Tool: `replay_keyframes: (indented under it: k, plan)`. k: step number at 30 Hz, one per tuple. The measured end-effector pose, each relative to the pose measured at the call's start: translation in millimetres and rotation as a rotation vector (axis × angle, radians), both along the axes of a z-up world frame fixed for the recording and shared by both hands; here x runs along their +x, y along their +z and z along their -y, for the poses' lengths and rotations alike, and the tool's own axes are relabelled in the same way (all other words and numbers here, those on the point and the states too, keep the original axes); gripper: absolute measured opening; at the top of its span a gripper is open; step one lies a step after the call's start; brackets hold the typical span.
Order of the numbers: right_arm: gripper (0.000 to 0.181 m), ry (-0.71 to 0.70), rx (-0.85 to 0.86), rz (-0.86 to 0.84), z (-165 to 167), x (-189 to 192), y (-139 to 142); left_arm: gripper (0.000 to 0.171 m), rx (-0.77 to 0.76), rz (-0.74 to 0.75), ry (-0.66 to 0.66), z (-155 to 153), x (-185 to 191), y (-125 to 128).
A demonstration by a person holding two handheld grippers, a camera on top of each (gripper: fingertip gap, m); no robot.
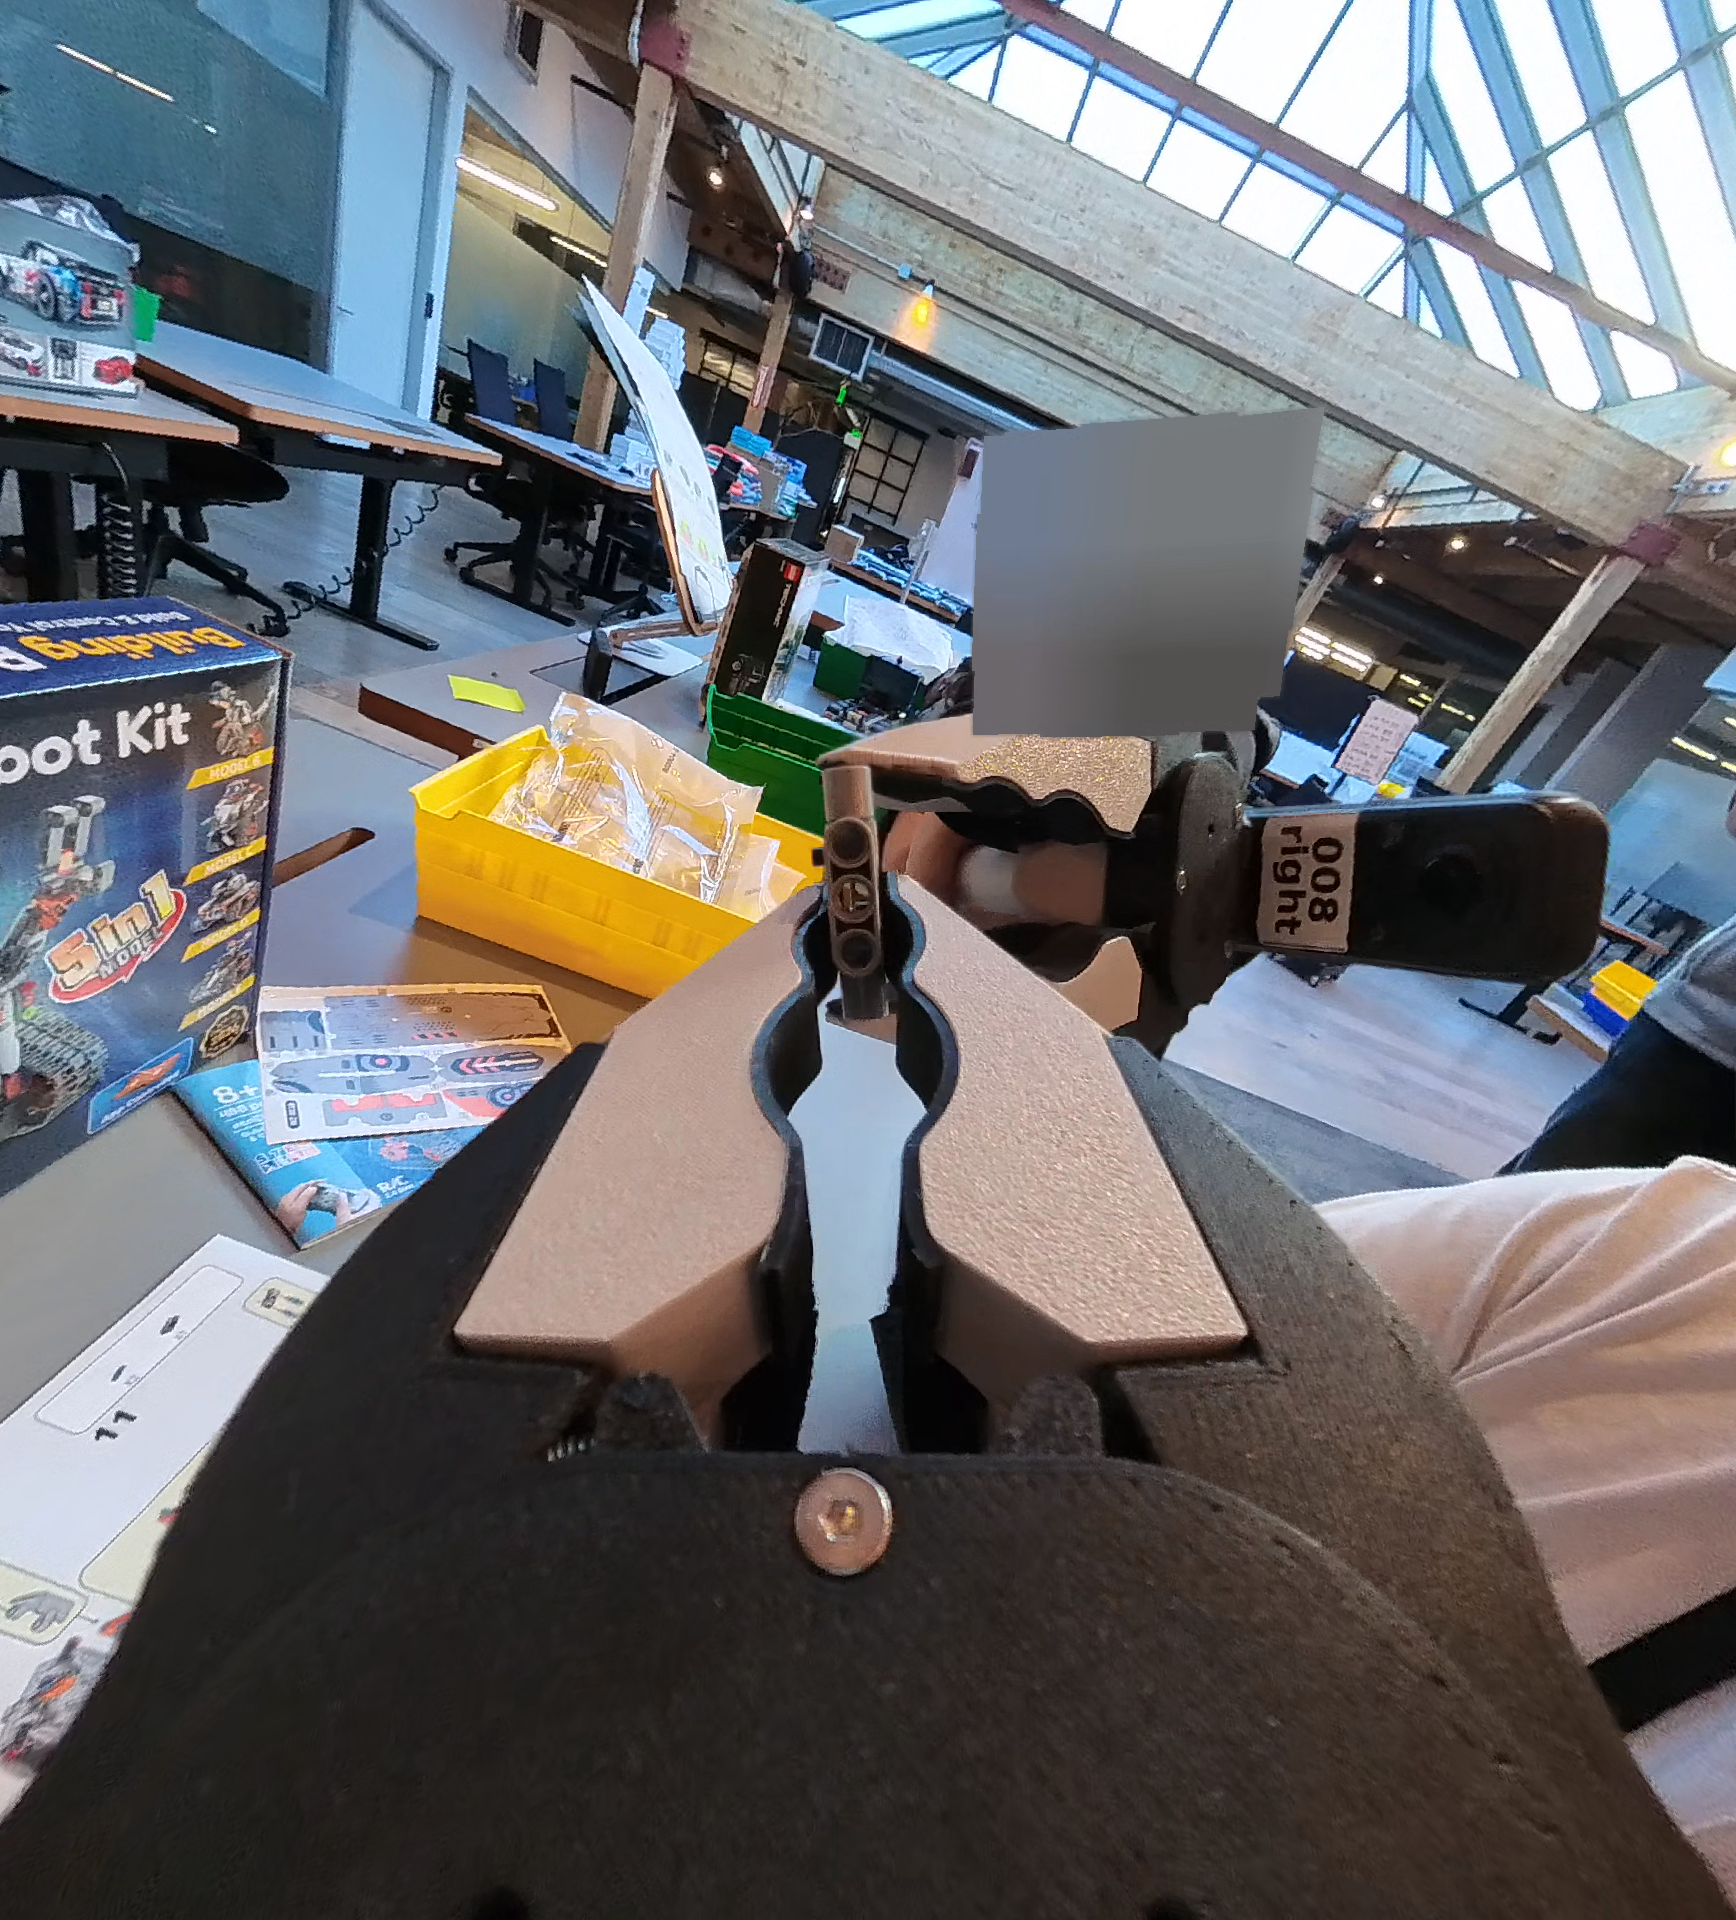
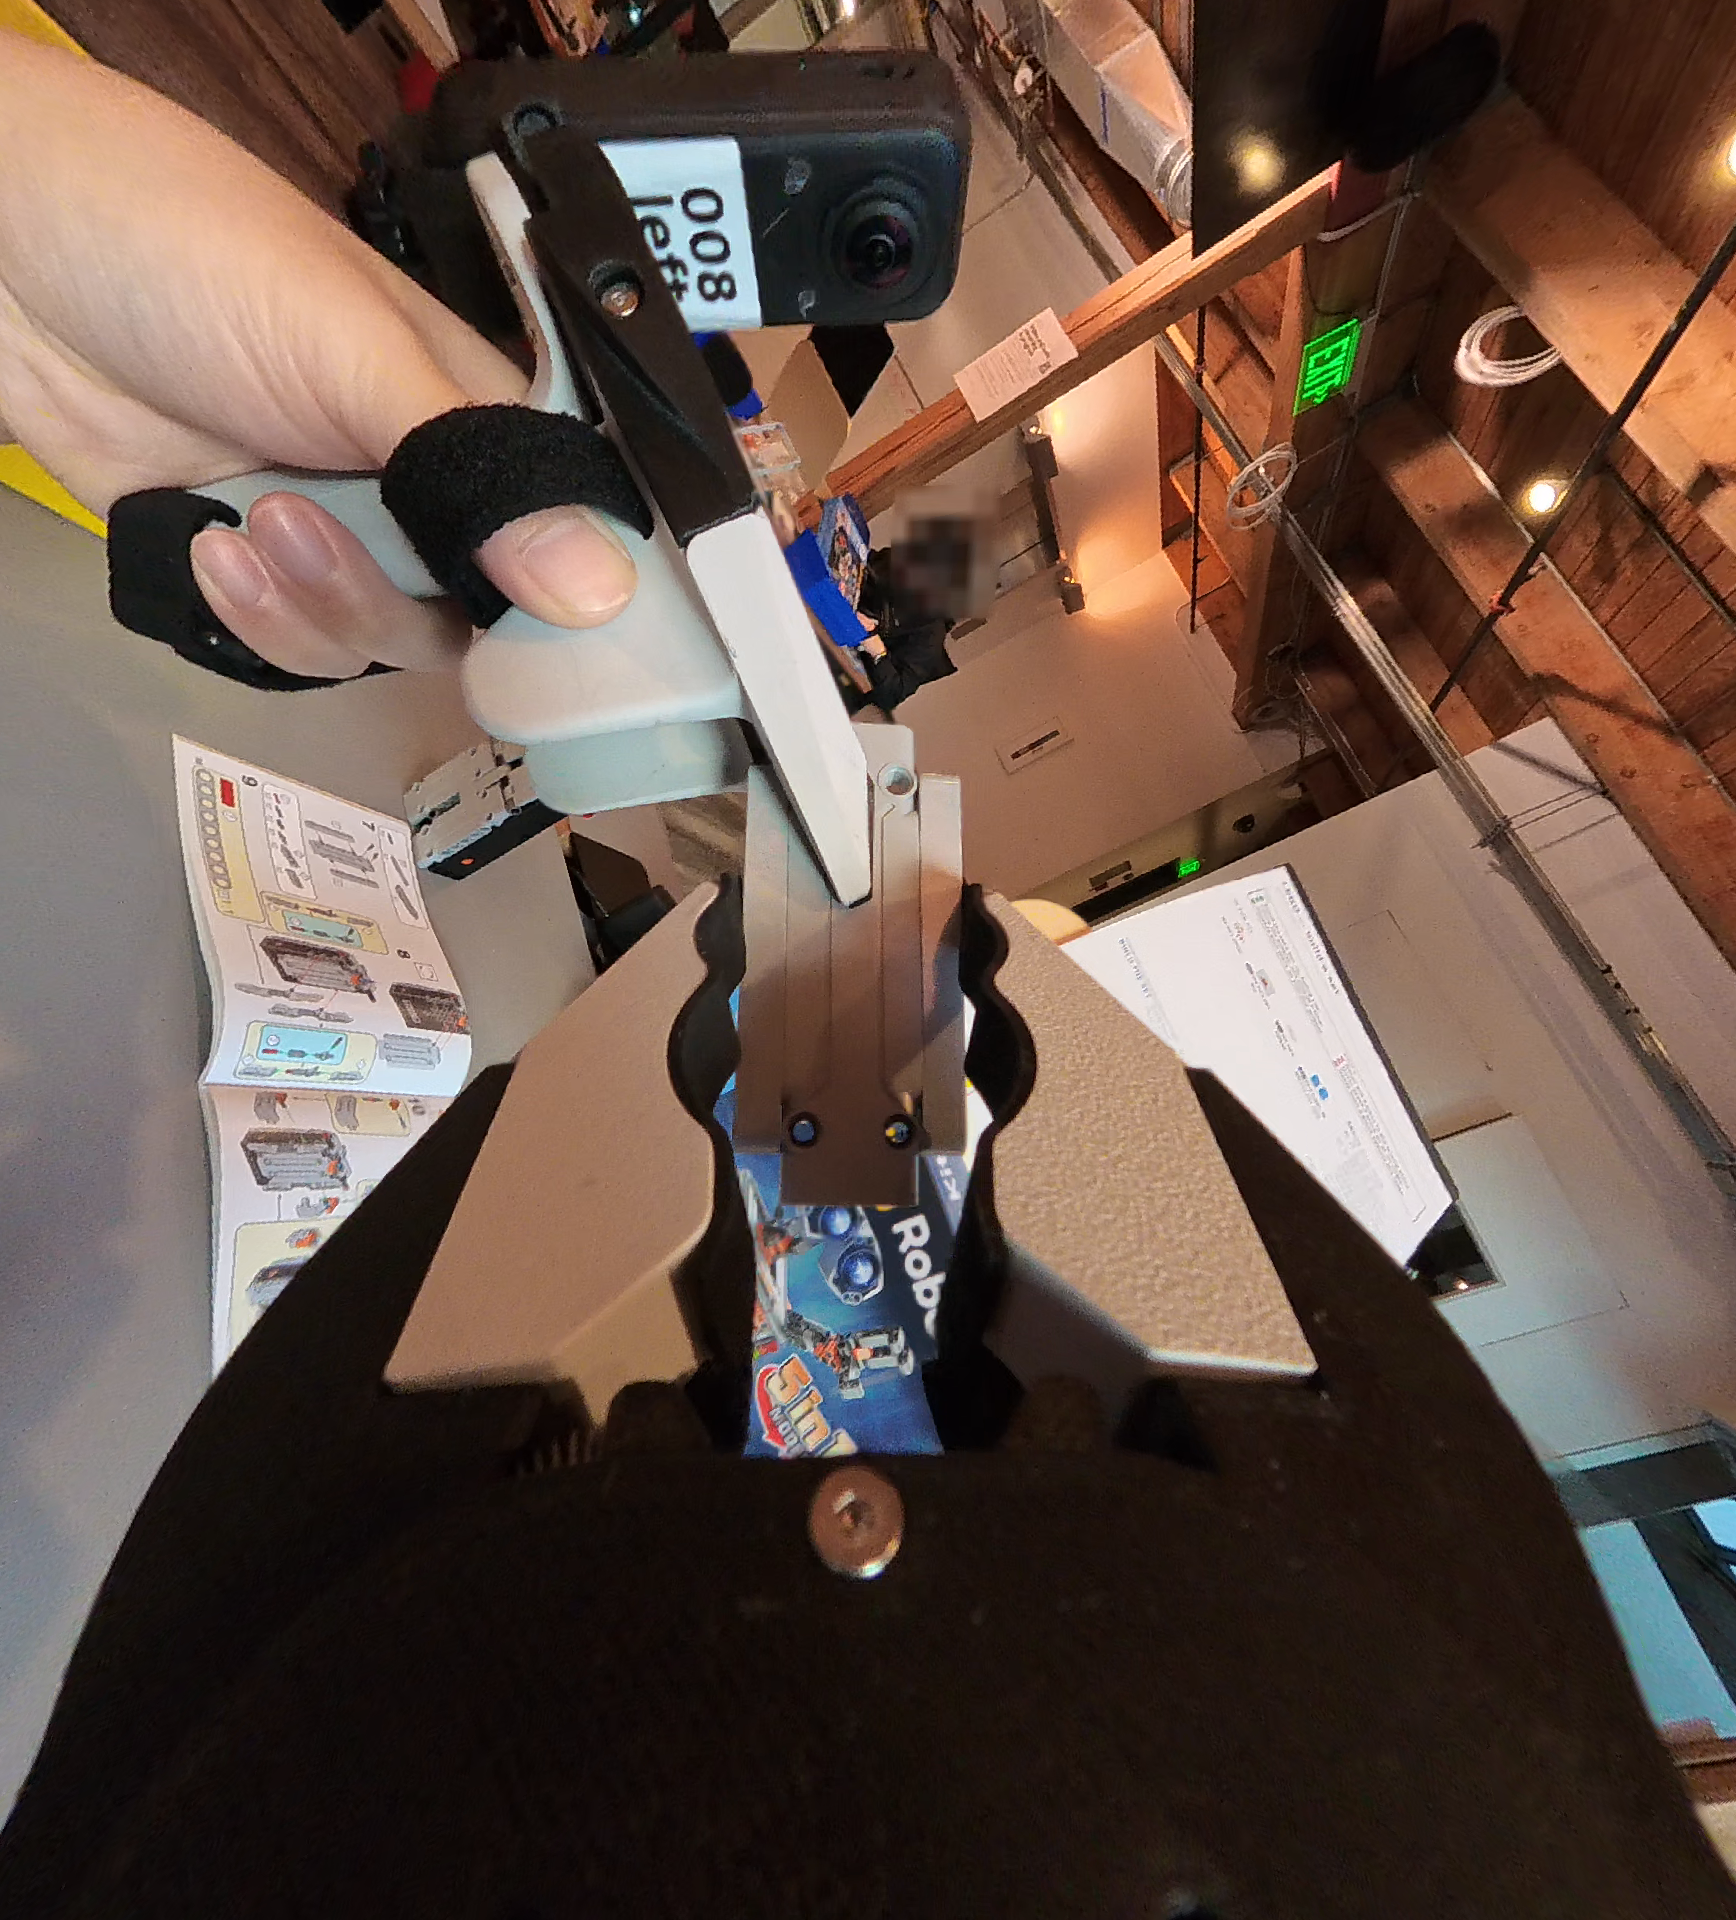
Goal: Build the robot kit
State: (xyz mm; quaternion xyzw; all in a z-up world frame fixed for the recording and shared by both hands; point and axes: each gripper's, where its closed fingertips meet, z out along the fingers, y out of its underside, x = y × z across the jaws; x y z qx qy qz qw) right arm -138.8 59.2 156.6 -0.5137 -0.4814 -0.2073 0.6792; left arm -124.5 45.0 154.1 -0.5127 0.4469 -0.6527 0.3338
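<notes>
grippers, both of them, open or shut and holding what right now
Left gripper: shut on the grey holed beam.
Right gripper: shut on the grey flat part.

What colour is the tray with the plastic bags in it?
The tray is bright yellow; it shows best in the left wrist view.

Lettering on blue box (image 1: 85,883), white sticker (image 1: 1305,883)

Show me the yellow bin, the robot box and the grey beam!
Yellow bin (image 1: 573,925): left wrist view, front wall.
Robot box (image 1: 85,883): left wrist view, front face.
Grey beam (image 1: 856,894): left wrist view, middle hole.
</notes>
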Motion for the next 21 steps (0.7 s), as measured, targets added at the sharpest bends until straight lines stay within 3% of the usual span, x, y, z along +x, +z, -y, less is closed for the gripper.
replay_keyframes:
  k: [5,8,10,13,15,21]
  plan:
    - [0.041,0.009,-0.040,-0.025,-2.8,2.2,-2.7,0.004,-0.002,-0.013,0.001,-2.4,3.3,-4.0]
    - [0.049,0.007,0.058,0.027,3.4,-7.1,5.4,0.004,0.011,-0.021,-0.005,0.6,3.6,-4.8]
    - [0.051,0.012,0.036,0.019,4.1,-13.2,4.2,0.005,0.053,-0.052,-0.001,4.4,7.7,-10.4]
    - [0.054,-0.079,0.038,0.061,-4.3,-2.2,0.9,0.005,0.051,-0.043,-0.013,11.1,11.6,-9.2]
    - [0.044,-0.063,0.024,0.054,-2.7,-4.3,-0.6,0.005,0.039,-0.030,-0.018,11.7,12.2,-7.8]
    - [0.042,-0.060,0.088,0.070,-3.1,-10.5,3.6,0.005,0.028,-0.023,-0.024,10.8,8.5,-5.3]
